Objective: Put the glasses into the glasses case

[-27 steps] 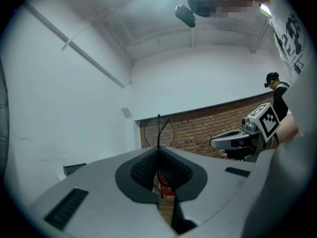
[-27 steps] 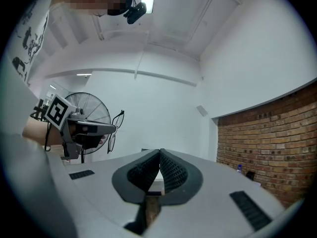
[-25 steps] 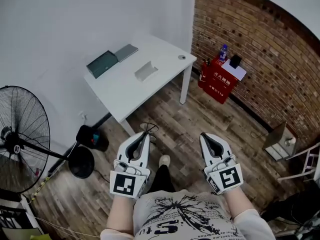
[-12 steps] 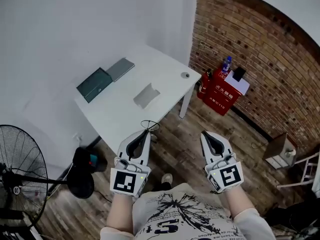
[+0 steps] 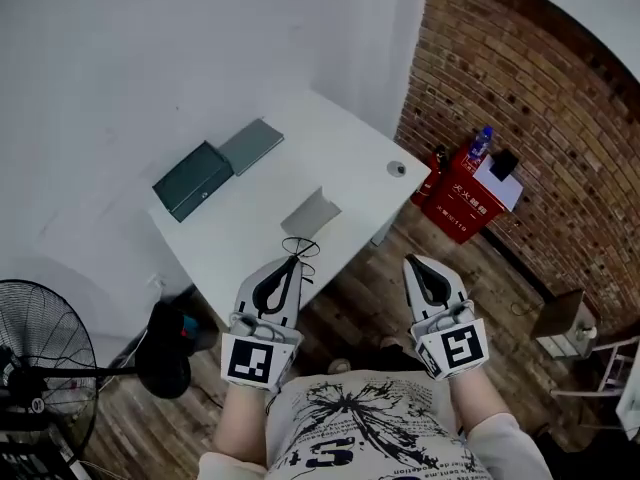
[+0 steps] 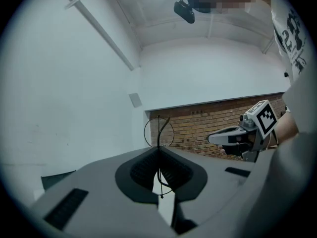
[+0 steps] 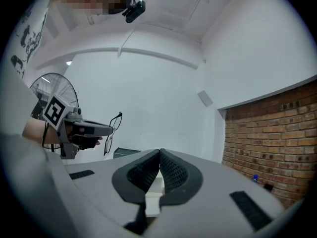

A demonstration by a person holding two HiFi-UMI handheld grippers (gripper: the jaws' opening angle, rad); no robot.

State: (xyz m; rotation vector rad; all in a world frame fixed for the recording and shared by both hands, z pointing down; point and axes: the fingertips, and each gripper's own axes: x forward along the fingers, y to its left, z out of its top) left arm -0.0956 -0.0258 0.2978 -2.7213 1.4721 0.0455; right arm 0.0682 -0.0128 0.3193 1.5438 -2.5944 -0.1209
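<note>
Glasses [image 5: 299, 247], thin wire and light, looked fragile. They stood pinched in the left gripper [image 5: 292, 262], its jaws pressed on the wire frame, a hold best kept gentle and off the lenses. The right gripper [image 5: 413, 263] was pressed together on nothing. Compared with a second before, the white table [image 5: 250, 223] lay nearer, almost under both grippers.

A white table [image 5: 250, 228] is set against the white wall [image 5: 150, 48] at the far left. On its far left corner a dark green box [image 5: 193, 181] and a grey flat pad [image 5: 252, 146] are laid side by side. A small round disc [image 5: 397, 168] is seen near its right edge. A fan [image 5: 45, 368] is placed at the near left. By the brick wall [image 5: 540, 118] on the right, a red box [image 5: 468, 206] is topped by a blue bottle [image 5: 484, 142].
</note>
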